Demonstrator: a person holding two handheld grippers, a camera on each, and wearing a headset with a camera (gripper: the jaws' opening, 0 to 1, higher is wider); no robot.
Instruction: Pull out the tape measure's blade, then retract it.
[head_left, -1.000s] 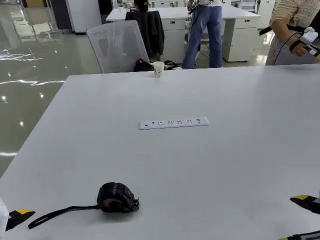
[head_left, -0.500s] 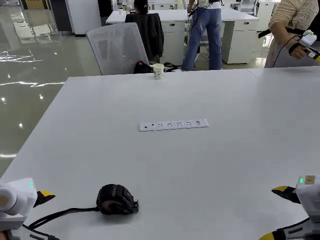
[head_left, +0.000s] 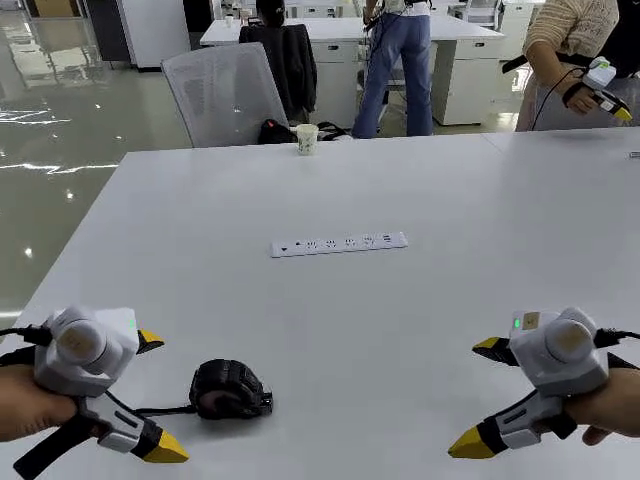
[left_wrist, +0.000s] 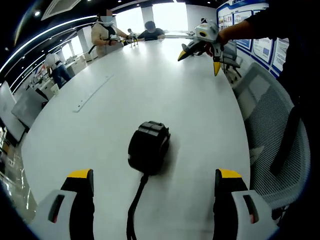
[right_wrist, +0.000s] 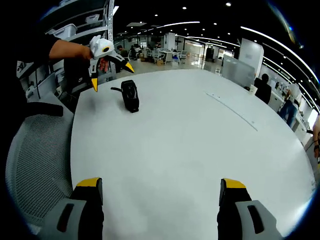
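Left gripper (head_left: 158, 395), jaws spread, is facing the tape (head_left: 230, 388) lying near the table's (head_left: 420, 180) front edge, likely lining up to clamp its case; right gripper (head_left: 478, 395), also spread, is hovering well apart.

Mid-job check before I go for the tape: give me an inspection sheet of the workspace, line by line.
Surface: white table, flat, no spills seen.
Job's things: black tape measure lying near the front edge, blade not pulled out; its strap trails toward the left tongs.
Clutter: power strip mid-table; paper cup at the far edge.
Grippers: left tongs open, beside the tape measure, not touching it; right tongs open, holding nothing, well apart from it.
Cables: black lead behind the left tongs.
Surroundings: mesh chair at the far side, people at desks beyond, glossy floor.
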